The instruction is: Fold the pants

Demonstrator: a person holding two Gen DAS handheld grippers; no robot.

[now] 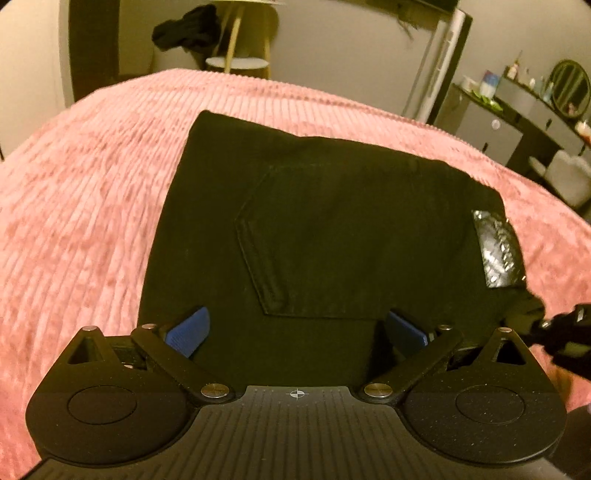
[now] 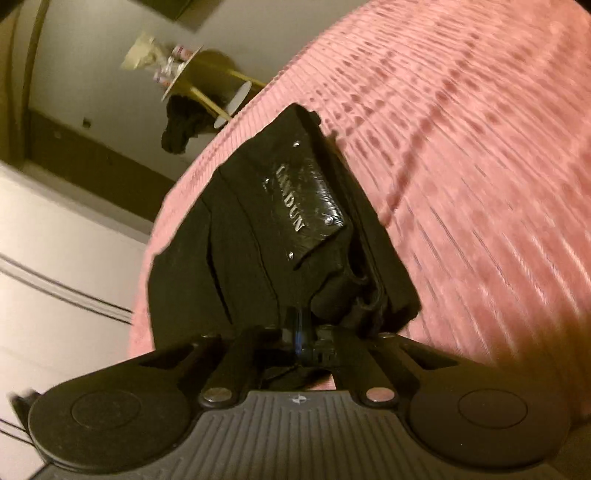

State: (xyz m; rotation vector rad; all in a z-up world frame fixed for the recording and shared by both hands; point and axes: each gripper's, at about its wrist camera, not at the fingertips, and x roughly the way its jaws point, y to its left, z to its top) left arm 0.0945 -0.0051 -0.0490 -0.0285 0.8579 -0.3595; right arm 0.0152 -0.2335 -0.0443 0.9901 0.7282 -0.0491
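Here, black pants (image 1: 314, 221) lie folded into a compact rectangle on the pink ribbed bedspread (image 1: 81, 192), back pocket (image 1: 310, 243) facing up, shiny leather label (image 1: 496, 247) at the right edge. Left gripper (image 1: 295, 332) hovers over the near edge of the pants, blue fingers (image 1: 188, 332) spread wide, nothing between them. Right gripper (image 2: 306, 332) sits at the near right corner of the pants, fingers pressed together, pinching bunched waistband fabric just beside the label (image 2: 306, 210); that corner looks lifted and crumpled. In the left wrist view the right gripper's tip (image 1: 557, 332) shows at the right edge, touching the pants corner. Far behind the bed: small round side table (image 1: 240, 62) with a dark garment (image 1: 184, 29) draped on it, vanity with oval mirror (image 1: 570, 88) far right.
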